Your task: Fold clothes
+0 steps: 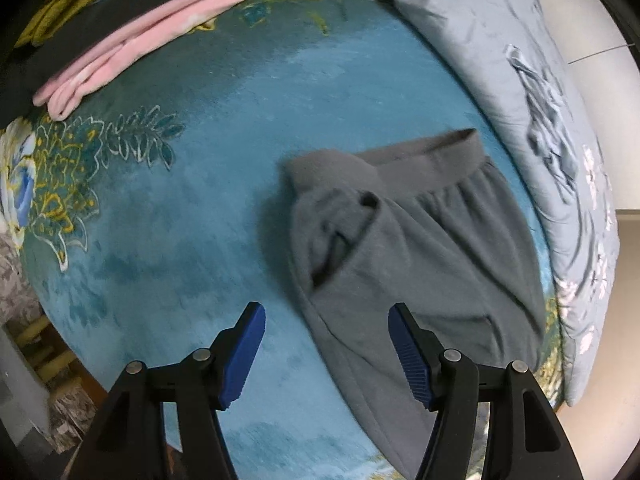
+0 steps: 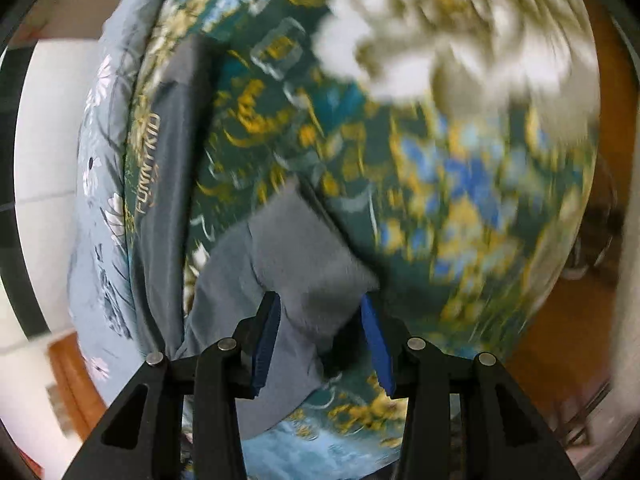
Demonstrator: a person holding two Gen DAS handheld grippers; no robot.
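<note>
Grey fleece pants point(image 1: 420, 248) lie on a teal flowered blanket point(image 1: 192, 200), waistband toward the far right, one part folded over. My left gripper point(image 1: 326, 352) is open and empty just above the pants' near edge. In the blurred right wrist view, my right gripper point(image 2: 320, 344) is open with a grey leg end point(image 2: 304, 256) lying between its blue pads; the jaws do not pinch it. A grey printed garment point(image 2: 172, 152) lies along the left.
A pink folded garment point(image 1: 140, 44) and dark clothes point(image 1: 60, 40) sit at the far left. A pale grey flowered quilt point(image 1: 540, 100) is bunched along the right edge. The bed edge and wooden floor point(image 2: 560, 360) show at the right.
</note>
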